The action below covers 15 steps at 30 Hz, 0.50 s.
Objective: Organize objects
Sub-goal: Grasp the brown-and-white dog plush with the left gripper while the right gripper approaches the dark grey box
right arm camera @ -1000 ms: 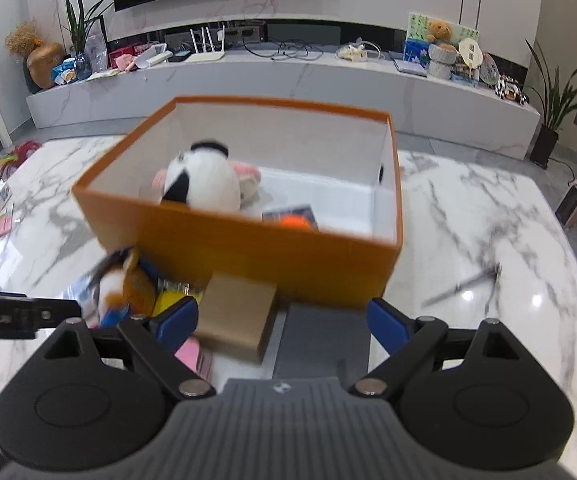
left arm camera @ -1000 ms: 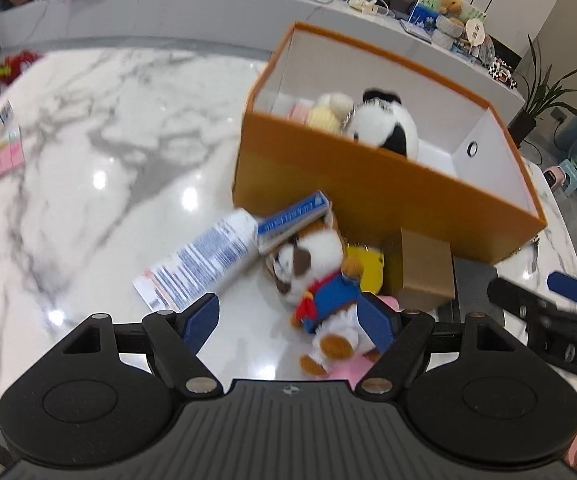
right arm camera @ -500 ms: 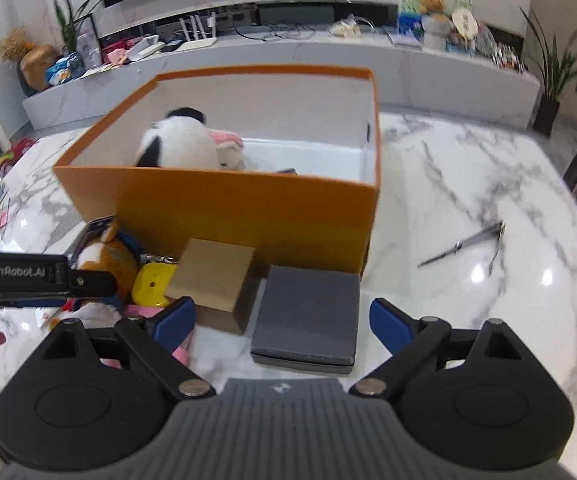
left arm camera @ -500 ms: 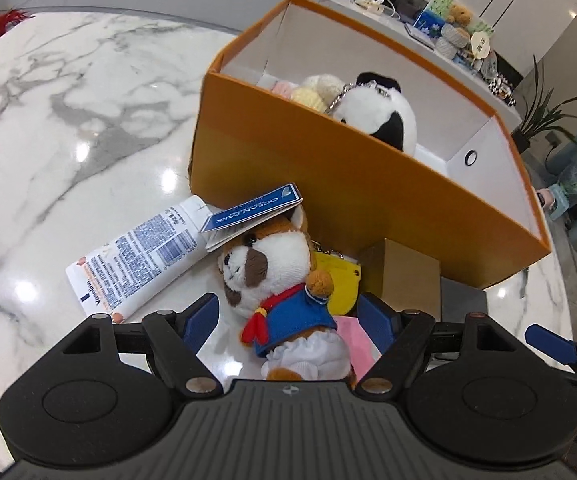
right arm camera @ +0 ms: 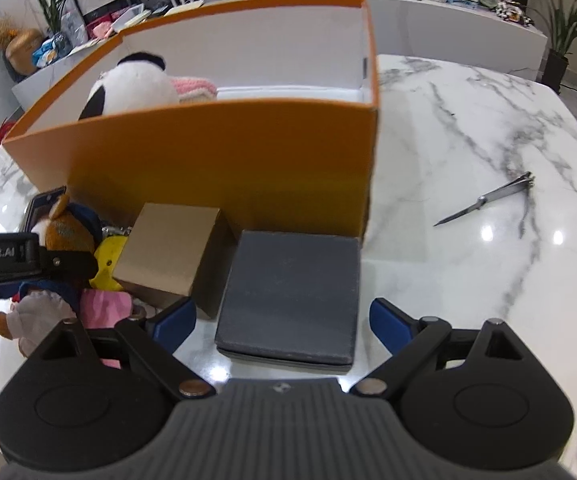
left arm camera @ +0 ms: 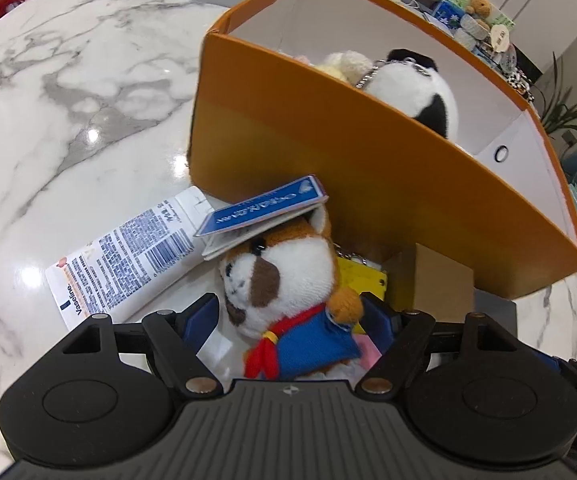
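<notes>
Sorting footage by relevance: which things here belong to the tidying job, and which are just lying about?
Job:
orange box
dog plush
grey flat box
brown box
lotion tube

Lying about:
nail clipper
potted plant

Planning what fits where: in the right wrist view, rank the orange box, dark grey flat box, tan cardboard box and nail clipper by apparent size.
1. Orange box
2. Dark grey flat box, though it lies nearer the camera than the next
3. Tan cardboard box
4. Nail clipper

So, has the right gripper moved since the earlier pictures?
Yes. The right gripper came down toward the dark grey box; the orange box now looms larger.
</notes>
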Each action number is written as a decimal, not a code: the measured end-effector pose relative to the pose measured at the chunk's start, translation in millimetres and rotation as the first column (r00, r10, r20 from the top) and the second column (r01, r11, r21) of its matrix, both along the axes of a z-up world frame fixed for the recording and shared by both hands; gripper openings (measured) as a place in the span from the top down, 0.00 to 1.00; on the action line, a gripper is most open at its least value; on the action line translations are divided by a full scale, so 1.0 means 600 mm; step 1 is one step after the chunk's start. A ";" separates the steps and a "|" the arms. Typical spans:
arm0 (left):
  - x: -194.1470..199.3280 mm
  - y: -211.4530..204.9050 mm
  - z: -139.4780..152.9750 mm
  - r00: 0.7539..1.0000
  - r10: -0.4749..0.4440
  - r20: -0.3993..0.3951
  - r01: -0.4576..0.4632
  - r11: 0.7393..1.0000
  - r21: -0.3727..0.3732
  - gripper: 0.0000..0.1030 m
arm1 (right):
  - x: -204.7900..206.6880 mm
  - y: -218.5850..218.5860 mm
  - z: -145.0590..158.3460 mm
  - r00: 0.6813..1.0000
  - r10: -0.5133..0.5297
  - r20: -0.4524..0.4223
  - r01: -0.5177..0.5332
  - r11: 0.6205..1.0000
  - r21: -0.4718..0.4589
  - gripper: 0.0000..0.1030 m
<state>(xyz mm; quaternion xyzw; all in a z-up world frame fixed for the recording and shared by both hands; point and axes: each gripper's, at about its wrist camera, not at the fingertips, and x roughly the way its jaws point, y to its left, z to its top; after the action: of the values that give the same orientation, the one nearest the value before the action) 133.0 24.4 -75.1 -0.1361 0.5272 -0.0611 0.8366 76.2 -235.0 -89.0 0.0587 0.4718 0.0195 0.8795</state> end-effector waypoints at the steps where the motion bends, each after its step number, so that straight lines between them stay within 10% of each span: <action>1: 0.001 0.002 -0.002 1.000 0.007 -0.008 -0.007 1.000 0.000 0.13 | 0.003 0.003 -0.003 1.000 0.007 -0.006 -0.007 1.000 -0.010 0.10; 15: -0.004 0.017 -0.002 0.999 0.016 -0.037 -0.018 0.999 -0.042 0.14 | 0.025 0.022 -0.032 0.997 0.062 -0.041 -0.064 0.996 -0.058 0.10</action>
<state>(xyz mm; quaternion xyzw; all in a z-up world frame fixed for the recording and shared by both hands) 130.4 34.5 -76.0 -0.1595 0.5397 -0.0627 0.8242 91.1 -221.5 -108.3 0.0179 0.4909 0.0320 0.8705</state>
